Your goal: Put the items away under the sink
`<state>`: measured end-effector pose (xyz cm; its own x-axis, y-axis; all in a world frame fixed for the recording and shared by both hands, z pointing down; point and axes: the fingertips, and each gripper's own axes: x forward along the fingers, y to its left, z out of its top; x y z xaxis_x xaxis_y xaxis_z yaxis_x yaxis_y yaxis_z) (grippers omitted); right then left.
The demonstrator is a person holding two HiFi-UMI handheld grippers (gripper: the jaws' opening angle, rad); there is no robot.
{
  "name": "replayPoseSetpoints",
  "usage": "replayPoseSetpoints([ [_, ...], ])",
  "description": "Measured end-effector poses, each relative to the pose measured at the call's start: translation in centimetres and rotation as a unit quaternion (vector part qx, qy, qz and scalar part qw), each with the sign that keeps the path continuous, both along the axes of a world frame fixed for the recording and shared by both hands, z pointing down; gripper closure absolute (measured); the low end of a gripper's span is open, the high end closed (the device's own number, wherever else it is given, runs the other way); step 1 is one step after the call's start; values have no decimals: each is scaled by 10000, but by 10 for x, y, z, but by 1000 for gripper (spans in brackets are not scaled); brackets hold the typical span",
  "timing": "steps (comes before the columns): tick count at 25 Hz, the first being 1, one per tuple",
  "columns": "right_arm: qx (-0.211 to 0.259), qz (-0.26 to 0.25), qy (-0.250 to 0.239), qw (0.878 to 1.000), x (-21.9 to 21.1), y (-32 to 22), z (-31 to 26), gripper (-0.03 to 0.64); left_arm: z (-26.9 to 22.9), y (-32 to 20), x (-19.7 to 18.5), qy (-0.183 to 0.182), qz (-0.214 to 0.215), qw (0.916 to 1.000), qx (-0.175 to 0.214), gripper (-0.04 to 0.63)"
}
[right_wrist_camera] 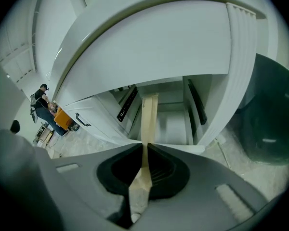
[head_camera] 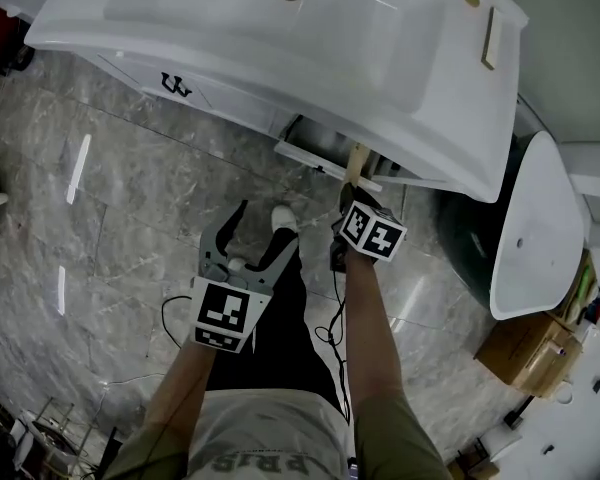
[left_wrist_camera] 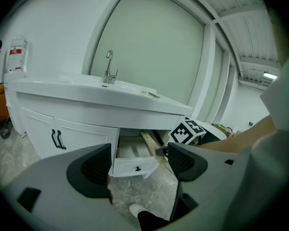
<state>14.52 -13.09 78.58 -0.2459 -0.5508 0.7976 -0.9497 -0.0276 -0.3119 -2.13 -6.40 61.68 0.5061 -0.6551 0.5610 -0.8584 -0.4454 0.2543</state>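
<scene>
The right gripper (right_wrist_camera: 144, 146) is clamped on a long, flat, pale wooden strip (right_wrist_camera: 148, 119), whose far end points into the open white drawer (right_wrist_camera: 176, 124) under the white sink vanity (head_camera: 380, 58). In the head view the strip (head_camera: 356, 163) reaches just past the drawer's front edge. The left gripper (left_wrist_camera: 139, 160) has its jaws apart with nothing between them, held over the grey marble floor (head_camera: 130, 198) near the person's white shoe (head_camera: 284, 218). Both grippers carry cubes with black-and-white square markers, with no lettering. A clear bottle with a red label (left_wrist_camera: 17, 54) stands at the vanity's left; its print is too small to read. The grey shirt's lettering (head_camera: 270, 463) seems to read "PRIS".
</scene>
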Motion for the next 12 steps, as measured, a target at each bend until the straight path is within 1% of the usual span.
replayPoseSetpoints([
  [6, 466, -44, 44, 9989, 0, -37, 7, 589, 18, -25, 0, -13, -138, 9998, 127, 241],
  [9, 658, -45, 77, 9978, 1, -53, 10, 589, 27, -31, 3, -9, -123, 9998, 160, 239],
  [12, 843, -155, 153, 9962, 0, -67, 13, 589, 38, -34, 8, -72, -84, 9998, 173, 239],
])
